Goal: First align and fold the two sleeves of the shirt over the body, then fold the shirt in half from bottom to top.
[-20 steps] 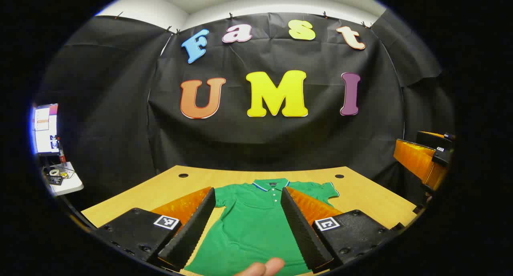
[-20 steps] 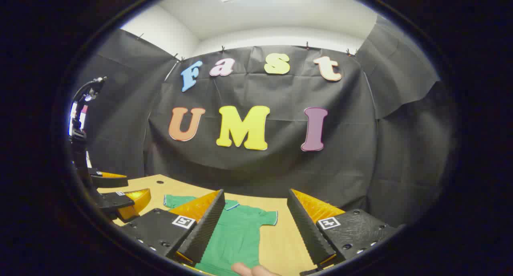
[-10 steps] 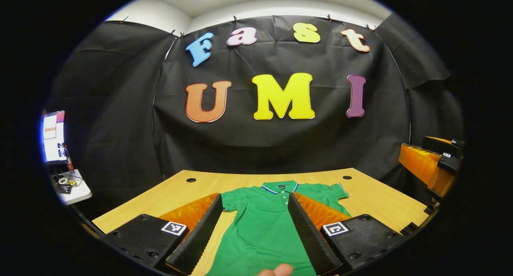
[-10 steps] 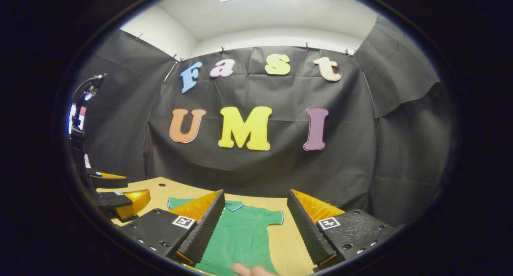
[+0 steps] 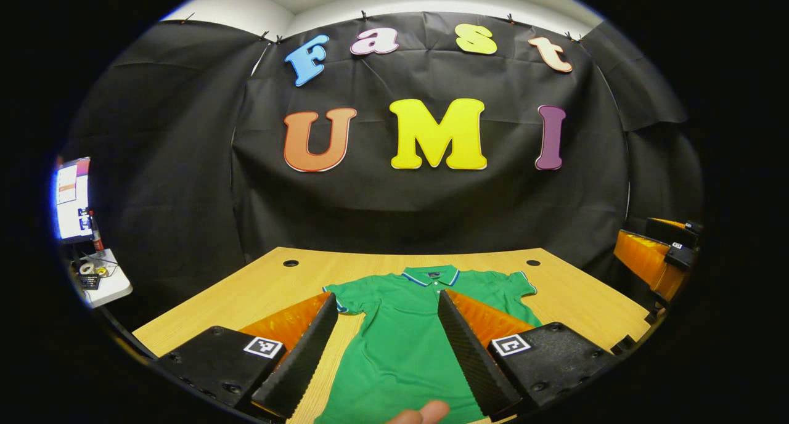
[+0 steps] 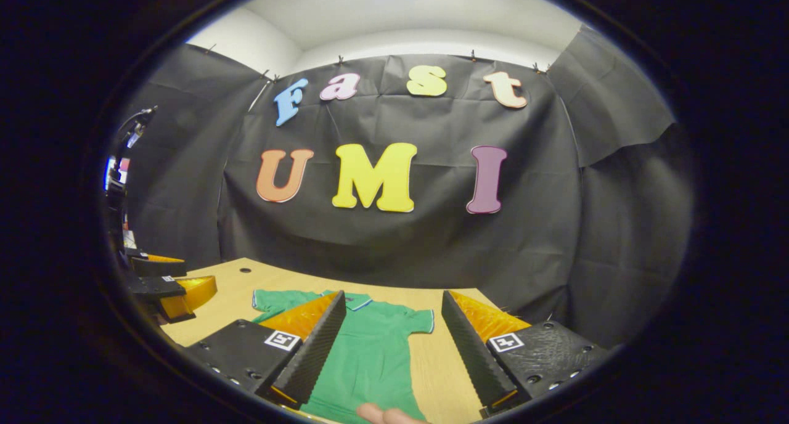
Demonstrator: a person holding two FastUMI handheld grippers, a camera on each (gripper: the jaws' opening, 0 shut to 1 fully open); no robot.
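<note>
On the pale wood-grain tabletop (image 5: 573, 301) a green shirt (image 5: 404, 344) lies flat and face up, collar toward the cloth wall, both short sleeves spread out to the sides and not yet folded. Its knit looks smooth and matte, with a thin blue-and-white trim on the collar and cuffs and a short buttoned placket. In the left gripper view the left claw (image 5: 387, 353) hangs above the shirt's body, released, its two ridged, wedge-shaped fingers (image 5: 303, 356) set wide apart and gripping nothing; a fingertip (image 5: 425, 413) pokes in at the bottom edge. In the right gripper view the right claw (image 6: 394, 350) is likewise released above the shirt's right side (image 6: 370, 356), its sawtooth fingers (image 6: 311, 353) apart, with the shirt and bare wood between them. Each finger mount carries a small square black-and-white marker (image 5: 263, 347). Two round cable holes (image 5: 291, 263) sit near the tabletop's far edge. Wrinkled black cloth (image 5: 172, 165) hangs as the back wall, clipped along the top under a white ceiling. Off to the left, a lit monitor (image 5: 71, 199) stands over a small white side table (image 5: 108, 283).
</note>
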